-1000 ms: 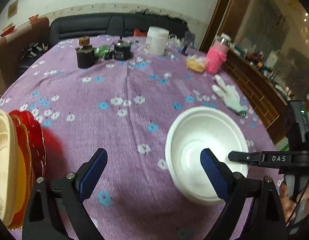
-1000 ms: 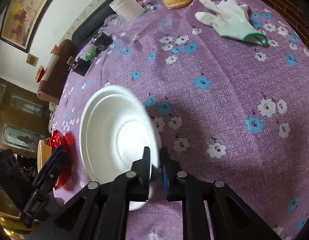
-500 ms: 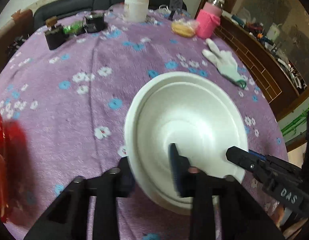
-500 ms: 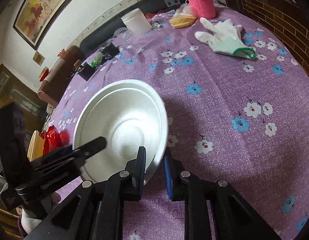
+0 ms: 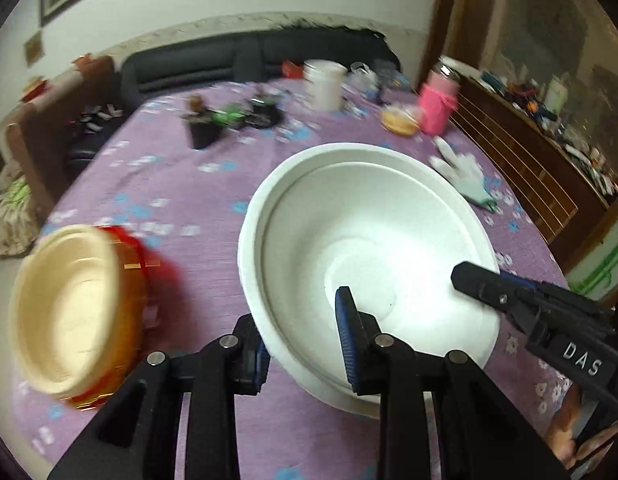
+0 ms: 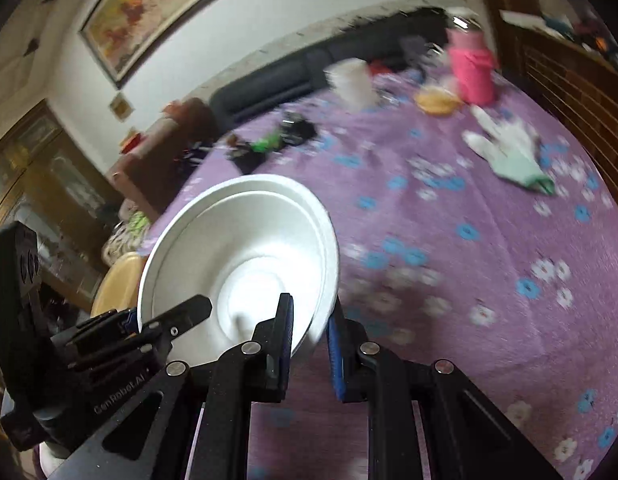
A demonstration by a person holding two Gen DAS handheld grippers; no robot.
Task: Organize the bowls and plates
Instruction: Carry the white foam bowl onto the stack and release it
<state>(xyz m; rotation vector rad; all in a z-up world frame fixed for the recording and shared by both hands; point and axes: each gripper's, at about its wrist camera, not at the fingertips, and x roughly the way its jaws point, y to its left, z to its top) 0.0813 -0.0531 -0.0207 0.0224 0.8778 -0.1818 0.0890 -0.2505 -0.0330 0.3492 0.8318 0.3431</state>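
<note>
jaws of left gripper [image 5: 303,344] and right gripper [image 6: 309,340] both clamped on white bowl [image 5: 369,248] rim

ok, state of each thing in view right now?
white foam bowl: off the table, tilted, gripped at two rim spots
left gripper: shut on bowl's near rim
right gripper: shut on bowl's rim
cream plate on red plates: stacked on the table
white work glove: lying flat
</note>
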